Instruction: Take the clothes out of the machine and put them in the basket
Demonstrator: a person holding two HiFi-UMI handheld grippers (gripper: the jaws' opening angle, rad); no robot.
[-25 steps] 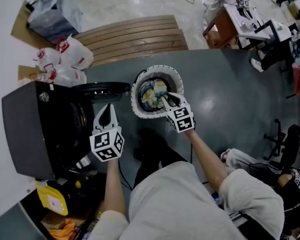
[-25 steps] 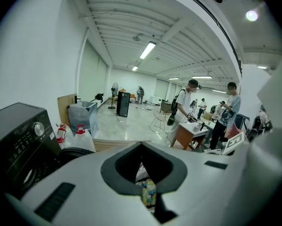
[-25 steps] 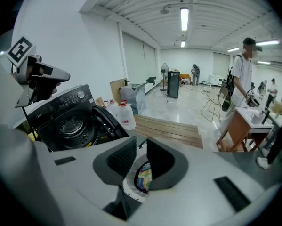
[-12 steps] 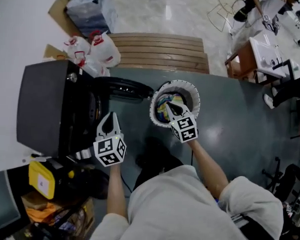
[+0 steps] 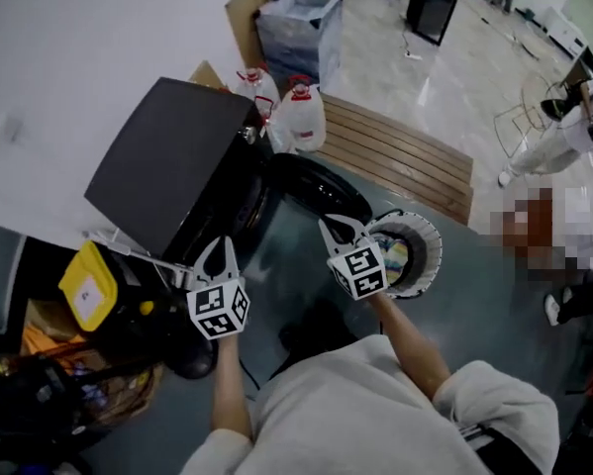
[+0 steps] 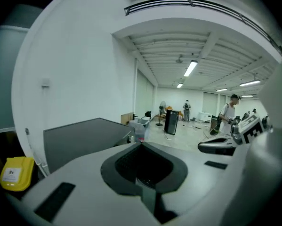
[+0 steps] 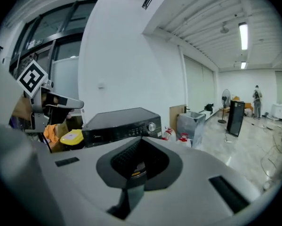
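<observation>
Head view is showing the black washing machine [image 5: 167, 161] standing against the white wall with its rounded door [image 5: 316, 188] hanging open toward the person. The drum mouth is reading only as darkness, so I cannot tell whether more laundry is waiting inside. The white basket [image 5: 433, 250] is sitting on the dark floor just beside that door, and colourful clothes [image 5: 399, 255] are already lying in it.

Both claws are clenched and carrying nothing. The left gripper [image 5: 216, 243] is pointing at the machine's front, and the right gripper [image 5: 329, 226] is hovering between door and basket. I am judging that a reach into the drum is coming. The jaws should be spreading before going in, and the approach should be passing inside the door's swing. The cloth should be pinched deep so nothing is trailing.

Around them, a slatted wooden bench [image 5: 405, 161] is lying behind the basket, a plastic-wrapped box [image 5: 298, 28] is standing further back, two water jugs [image 5: 294, 117] are sitting beside the machine, and a yellow canister [image 5: 86, 287] is resting at its near side; only the open door is standing in the way
</observation>
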